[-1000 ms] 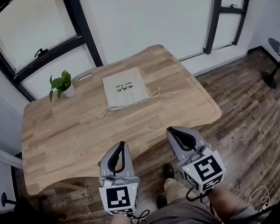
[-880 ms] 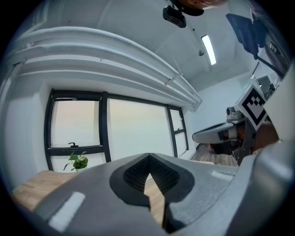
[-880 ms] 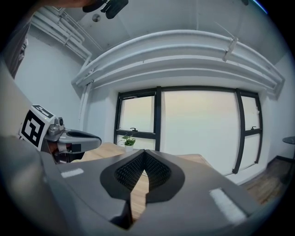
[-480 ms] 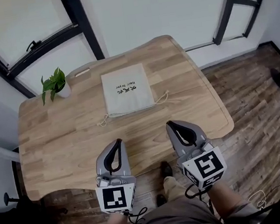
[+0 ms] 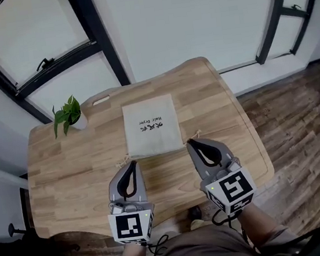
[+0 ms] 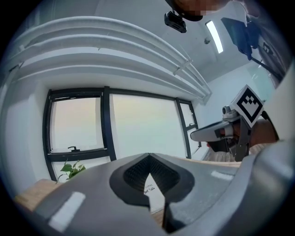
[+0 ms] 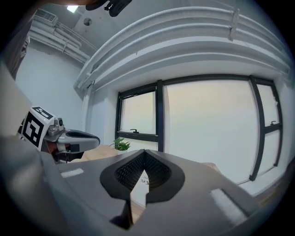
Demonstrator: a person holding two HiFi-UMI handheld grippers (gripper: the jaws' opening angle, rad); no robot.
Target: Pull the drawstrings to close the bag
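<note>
Centre of head view: I see bag (image 5: 151, 125) flat on bench (image 5: 60, 167), drawstrings (image 5: 123, 158) trailing from its lower corners. Left gripper (image 5: 131, 168) and right gripper (image 5: 192, 143) sit near those corners, contact unclear. Left gripper view: jaws closed tip to tip, nothing held, bag visible through gap behind tips. Right gripper view: same, jaws together, empty.

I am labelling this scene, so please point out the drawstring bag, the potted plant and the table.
drawstring bag (image 5: 153, 136): head view, plain cloth below the print.
potted plant (image 5: 64, 112): head view, its green leaves.
table (image 5: 65, 166): head view, bare wood left of the bag.
</note>
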